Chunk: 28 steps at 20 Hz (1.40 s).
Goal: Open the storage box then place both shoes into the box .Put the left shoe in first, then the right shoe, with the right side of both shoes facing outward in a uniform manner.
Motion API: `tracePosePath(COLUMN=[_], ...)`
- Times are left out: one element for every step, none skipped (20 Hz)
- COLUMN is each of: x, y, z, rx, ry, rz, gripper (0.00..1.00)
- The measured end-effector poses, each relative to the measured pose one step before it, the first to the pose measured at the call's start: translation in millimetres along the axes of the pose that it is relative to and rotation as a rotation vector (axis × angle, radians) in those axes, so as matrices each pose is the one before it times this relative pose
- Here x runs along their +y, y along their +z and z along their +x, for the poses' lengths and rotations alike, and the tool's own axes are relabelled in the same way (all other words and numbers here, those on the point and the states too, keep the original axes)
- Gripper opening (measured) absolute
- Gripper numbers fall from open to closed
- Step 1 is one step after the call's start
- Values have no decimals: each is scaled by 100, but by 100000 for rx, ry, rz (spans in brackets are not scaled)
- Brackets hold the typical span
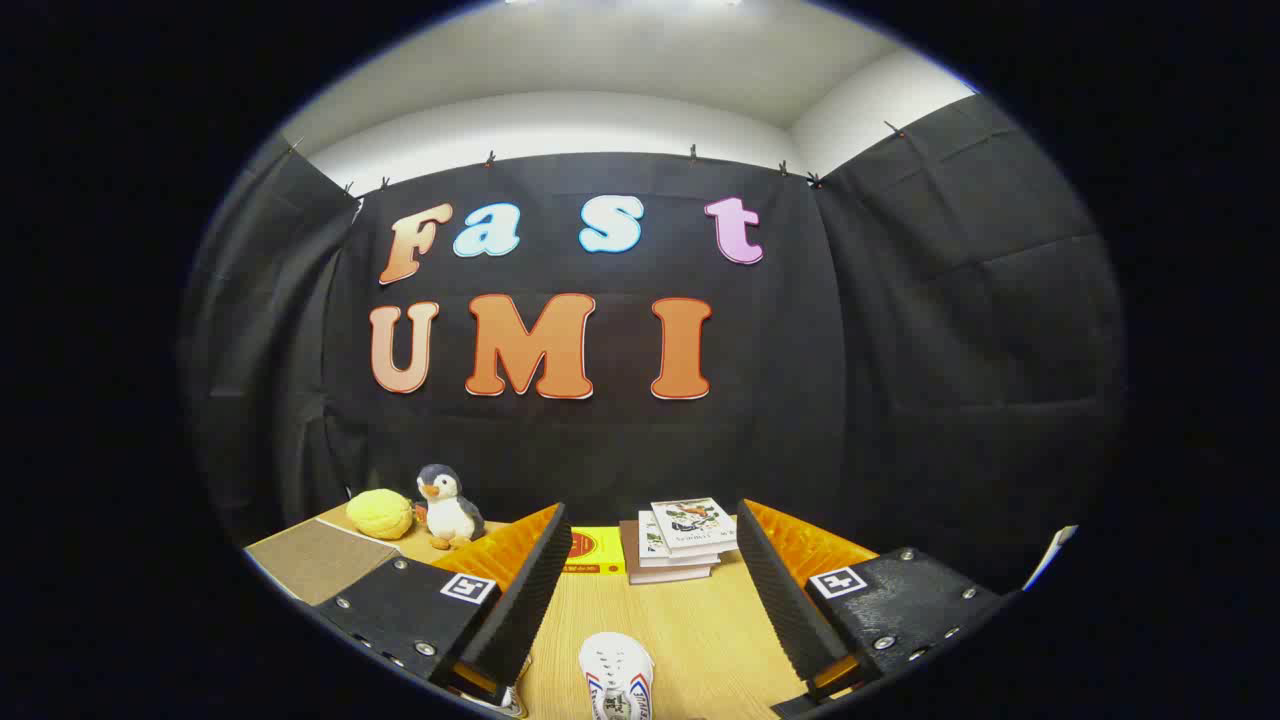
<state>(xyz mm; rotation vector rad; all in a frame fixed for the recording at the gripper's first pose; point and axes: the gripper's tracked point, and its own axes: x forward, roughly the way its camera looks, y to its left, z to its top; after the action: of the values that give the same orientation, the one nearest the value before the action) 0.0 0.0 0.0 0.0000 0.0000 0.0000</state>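
Seen from the gripper's own camera, the gripper (650, 600) hangs over a light wooden worktop (700, 630) with its two fingers (520, 600) spread wide apart and nothing held between them. A white shoe (617, 688) with red and blue stripes on its sides lies on the worktop in the gap between the fingers, low and close to the camera, its toe pointing away toward the back wall; neither finger touches it, and only the front part of the shoe can be seen. Beside the base of the left-hand finger a small pale sliver shows, too little of it to tell what it is.

Beyond the fingertips, near the back of the worktop, a stack of books (685, 540) sits with its top volumes slightly askew, and just beside it to the left lies a flat yellow box (592, 551) with a red round mark on its lid. Farther left, well apart from the books, a small plush penguin (447, 507) stands upright next to a rounded yellow plush object (380, 513). A grey-brown mat (315, 560) lies in front of these two toys at the worktop's left corner. Black cloth hangs behind and on both sides of the booth.
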Motion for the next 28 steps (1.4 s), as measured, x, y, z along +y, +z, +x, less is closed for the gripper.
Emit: tracePosePath(x=[168, 355, 301, 224, 113, 224, 356, 436, 426, 367, 229, 234, 164, 170, 273, 618, 539, 416, 334, 505, 671, 740, 515, 662, 734, 598, 390, 401], y=[328, 335, 71, 97, 134, 34, -175, -155, -236, -222, -276, -13, 86, -33, -274, -318, -487, -427, -434, -539, -772, -800, -1039, -962, -661, -504, -674, -752], z=[-789, -621, -472, -453, -299, -270, -129, -183, -29, -58, -9, -22, 1, 43, 67, 41, 49, 154, 201, 230, 226, 276, 313, 307, 252, 488, 513, 638], rx=[-661, -331, 256, 169, -98, 62, 477, 617, 759, 1106, 989, 437, 76, 217, 685, 1251, 1372, 1253, 1293, 1704, 2168, 2909, 4085, 4010, 2923, 2290, 2534, 3125], ry=[-956, -333, -286, -211, -387, -302, 194, 459, 861, 740, 823, 791, 515, 424, 1130, 2103, 1961, 1729, 1771, 2192, 2811, 3120, 2886, 3481, 3878, 3989, 3867, 4505], rz=[-827, -663, -584, -524, -394, 129, 803, 1194, 995, 537, 252, 226, 440, 706, 865, 656, 504, 608, 1207, 2247, 3288, 4173, 4705, 5247, 5682, 6397, 6967, 7662], gripper=[98, 98, 98, 98, 98, 98, 98, 98, 98, 98, 98, 98, 98, 98, 98, 98, 98, 98, 98, 98, 98, 98, 98, 98, 98, 98, 98, 98])
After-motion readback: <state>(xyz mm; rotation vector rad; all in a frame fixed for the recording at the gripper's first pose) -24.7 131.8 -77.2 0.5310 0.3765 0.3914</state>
